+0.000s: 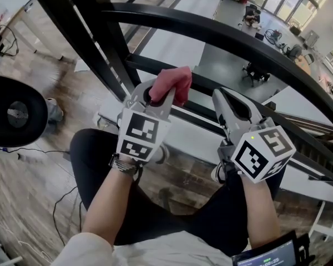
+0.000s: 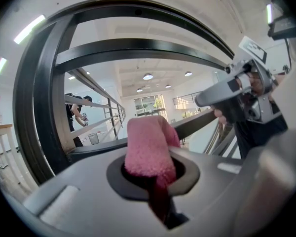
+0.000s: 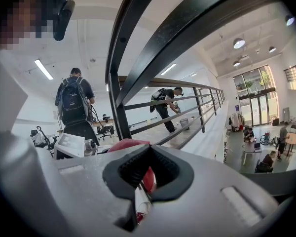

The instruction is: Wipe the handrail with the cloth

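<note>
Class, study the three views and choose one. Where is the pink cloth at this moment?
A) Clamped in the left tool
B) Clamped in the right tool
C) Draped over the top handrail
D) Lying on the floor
A: in the left gripper view the left tool is shut on the pink cloth, which sticks up from between its jaws; the right tool grips none of it.
</note>
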Available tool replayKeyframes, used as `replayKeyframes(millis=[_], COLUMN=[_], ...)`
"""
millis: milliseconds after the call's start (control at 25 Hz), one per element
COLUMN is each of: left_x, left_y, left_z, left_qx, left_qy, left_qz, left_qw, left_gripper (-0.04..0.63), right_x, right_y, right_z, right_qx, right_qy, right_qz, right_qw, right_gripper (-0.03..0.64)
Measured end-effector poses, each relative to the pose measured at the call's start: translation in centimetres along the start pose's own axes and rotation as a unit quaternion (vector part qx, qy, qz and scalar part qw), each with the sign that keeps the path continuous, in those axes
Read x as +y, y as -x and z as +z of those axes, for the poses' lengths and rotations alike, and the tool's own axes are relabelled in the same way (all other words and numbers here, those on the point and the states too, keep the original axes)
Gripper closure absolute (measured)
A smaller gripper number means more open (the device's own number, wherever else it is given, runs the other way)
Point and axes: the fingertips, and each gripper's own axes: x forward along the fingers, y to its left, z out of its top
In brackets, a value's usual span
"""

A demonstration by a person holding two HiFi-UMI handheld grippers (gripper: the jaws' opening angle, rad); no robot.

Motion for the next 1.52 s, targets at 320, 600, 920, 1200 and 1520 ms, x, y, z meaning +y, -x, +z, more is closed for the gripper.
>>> replayKeyframes(millis=[320, 600, 920, 1200, 1520], left_x=[2.7, 4.8, 7.5, 9.2, 9.9], left_y=[0.7, 1.4, 2.1, 2.6, 2.8], left_z=[-0.8, -1.6, -2.4, -2.7, -3.1], left_qx=[0.006, 0.008, 0.007, 0.004, 0.004], left_qy=[0.026, 0.057, 0.087, 0.104, 0.111], left_qz=[0.032, 0.056, 0.093, 0.118, 0.132], left_qw=[0.9992, 0.9968, 0.9918, 0.9875, 0.9849], left_gripper=[0.561, 0.561, 0.561, 0.561, 0.561], right_x=[0.1, 0.3, 0.4, 0.5, 0.5], right_y=[0.0, -0.1, -0.3, -0.4, -0.3], right_z=[0.2, 0.1, -0.1, -0.1, -0.3], right_qx=[-0.002, 0.002, 0.005, 0.007, 0.009], right_qy=[-0.001, 0.001, 0.002, 0.004, 0.006], right_qz=[0.001, 0.003, 0.003, 0.004, 0.003], right_qw=[1.000, 1.000, 1.000, 1.000, 1.000], right_gripper=[0.615, 0.615, 0.615, 0.614, 0.615])
